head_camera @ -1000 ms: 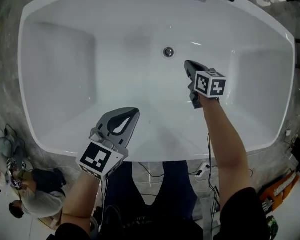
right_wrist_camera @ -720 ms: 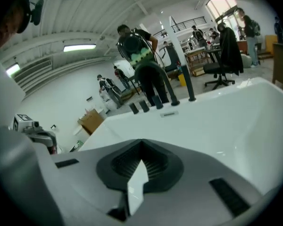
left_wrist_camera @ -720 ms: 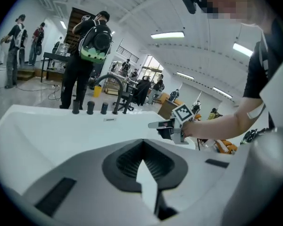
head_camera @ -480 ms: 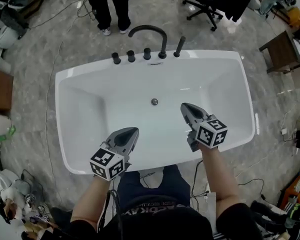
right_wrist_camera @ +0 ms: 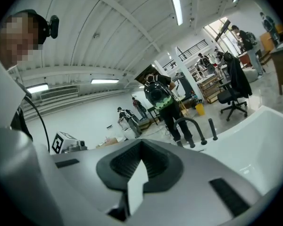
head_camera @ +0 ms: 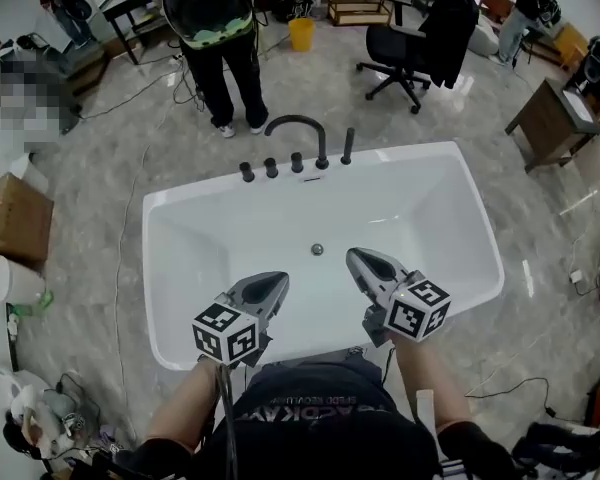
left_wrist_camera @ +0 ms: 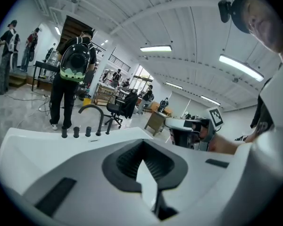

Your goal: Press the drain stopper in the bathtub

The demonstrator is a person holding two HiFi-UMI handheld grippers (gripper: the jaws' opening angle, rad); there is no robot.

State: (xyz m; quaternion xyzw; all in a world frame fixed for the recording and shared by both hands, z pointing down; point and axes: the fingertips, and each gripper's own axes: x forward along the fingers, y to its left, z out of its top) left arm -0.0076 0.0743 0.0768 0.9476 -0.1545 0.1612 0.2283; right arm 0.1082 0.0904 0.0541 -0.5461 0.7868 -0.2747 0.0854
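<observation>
The small round metal drain stopper (head_camera: 317, 250) sits in the floor of the white bathtub (head_camera: 480, 218), in the middle. Both grippers hover above the tub's near side, well short of the stopper and apart from it. My left gripper (head_camera: 267, 289) is shut with nothing in it, its jaws closed together (left_wrist_camera: 144, 173). My right gripper (head_camera: 363, 262) is also shut and empty (right_wrist_camera: 137, 180). Both gripper views look level across the tub toward the room, so the stopper is hidden in them.
A black arched faucet (head_camera: 298, 128) with several black knobs stands on the tub's far rim. A person with a backpack (head_camera: 220, 28) stands just beyond it. An office chair (head_camera: 410, 38), a brown desk (head_camera: 550, 113) and a cardboard box (head_camera: 15, 218) stand on the grey floor.
The head view has pulled up and back, so the tub looks smaller and the room shows. The right gripper has drawn away from the stopper toward the tub's near side.
</observation>
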